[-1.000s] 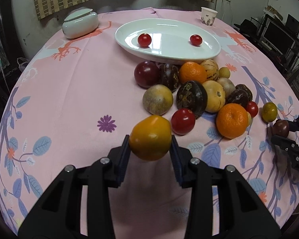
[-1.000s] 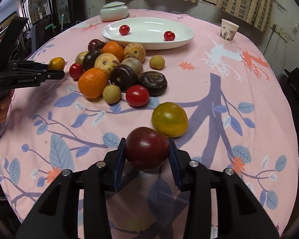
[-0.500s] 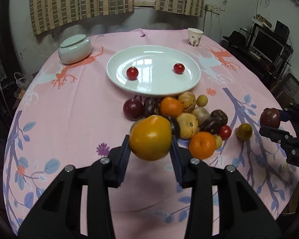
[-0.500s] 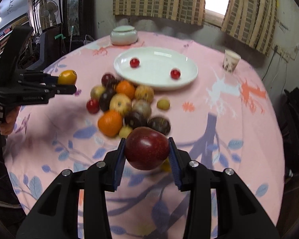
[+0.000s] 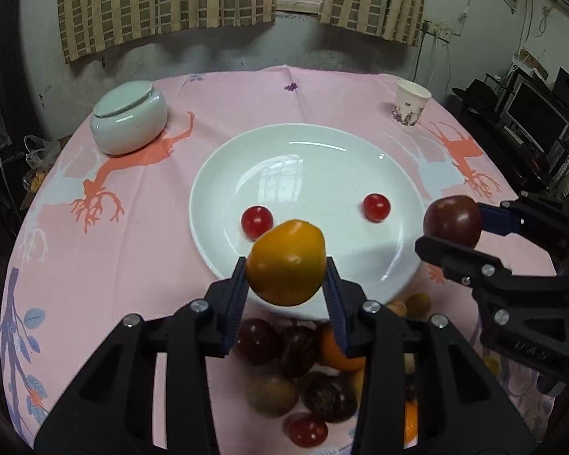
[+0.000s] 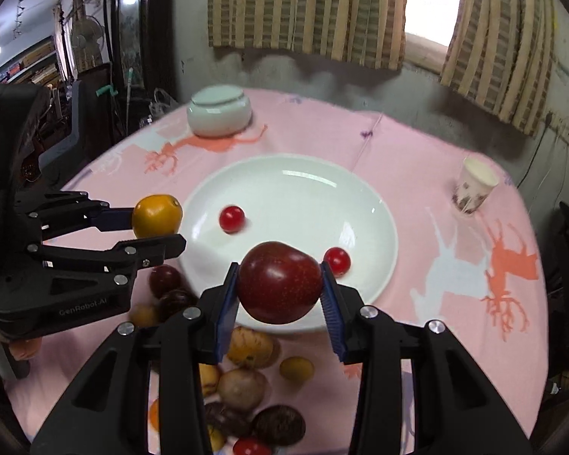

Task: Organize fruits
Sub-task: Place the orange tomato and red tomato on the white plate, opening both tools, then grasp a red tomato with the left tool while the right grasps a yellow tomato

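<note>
Pink printed tablecloth (image 5: 140, 227) over a round table, striped curtains behind. Left wrist view: left gripper (image 5: 286, 284) clenched on a yellow-orange fruit (image 5: 286, 261), held over the near rim of the white plate (image 5: 307, 151), which carries 2 cherry tomatoes (image 5: 257, 221); loose fruit pile (image 5: 296, 375) below. Right wrist view: right gripper (image 6: 278, 295) grasping a dark red fruit (image 6: 278, 282) above the same rim. Judged: carry step; next, lower and release onto bare plate, clear of the tomatoes. Lidded white jar (image 6: 219, 110) and paper cup (image 6: 474, 185) stand well apart; grippers sit near each other, so collision risk.
</note>
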`<move>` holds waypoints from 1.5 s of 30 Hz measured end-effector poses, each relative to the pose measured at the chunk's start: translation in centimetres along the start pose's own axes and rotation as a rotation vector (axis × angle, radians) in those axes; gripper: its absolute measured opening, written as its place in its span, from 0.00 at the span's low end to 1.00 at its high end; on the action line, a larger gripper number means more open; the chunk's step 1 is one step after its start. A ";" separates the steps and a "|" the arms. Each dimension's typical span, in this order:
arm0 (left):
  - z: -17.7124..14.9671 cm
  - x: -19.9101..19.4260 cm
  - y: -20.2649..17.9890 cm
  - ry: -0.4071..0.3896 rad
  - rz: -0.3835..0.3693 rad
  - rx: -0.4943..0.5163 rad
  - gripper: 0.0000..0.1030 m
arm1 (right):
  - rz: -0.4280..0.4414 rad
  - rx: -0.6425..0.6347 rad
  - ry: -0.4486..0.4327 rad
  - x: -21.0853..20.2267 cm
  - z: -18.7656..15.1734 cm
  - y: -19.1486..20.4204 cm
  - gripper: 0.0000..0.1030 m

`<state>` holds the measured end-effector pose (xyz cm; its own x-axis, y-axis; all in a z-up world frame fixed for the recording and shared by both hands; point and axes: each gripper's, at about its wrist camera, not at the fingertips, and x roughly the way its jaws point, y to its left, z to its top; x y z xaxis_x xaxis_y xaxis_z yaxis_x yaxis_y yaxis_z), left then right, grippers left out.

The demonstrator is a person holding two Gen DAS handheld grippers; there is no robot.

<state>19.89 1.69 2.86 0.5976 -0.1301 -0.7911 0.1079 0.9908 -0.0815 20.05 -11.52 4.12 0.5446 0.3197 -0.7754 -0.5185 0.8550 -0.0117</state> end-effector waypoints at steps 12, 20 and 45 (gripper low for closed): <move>0.7 7.1 0.8 0.107 0.033 -0.044 0.39 | 0.031 0.058 0.142 8.1 -0.3 -2.4 0.41; 0.7 4.4 -0.1 0.023 0.106 0.006 0.72 | 0.016 0.099 0.065 4.7 -0.4 -3.3 0.43; -10.8 -7.8 -0.6 -0.052 0.055 0.036 0.85 | -0.033 0.122 0.002 -9.2 -13.1 -0.9 0.62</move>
<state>6.62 2.49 2.54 0.6437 -0.0780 -0.7613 0.1019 0.9947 -0.0158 6.90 -20.55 3.02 0.5585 0.2900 -0.7771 -0.4165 0.9083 0.0395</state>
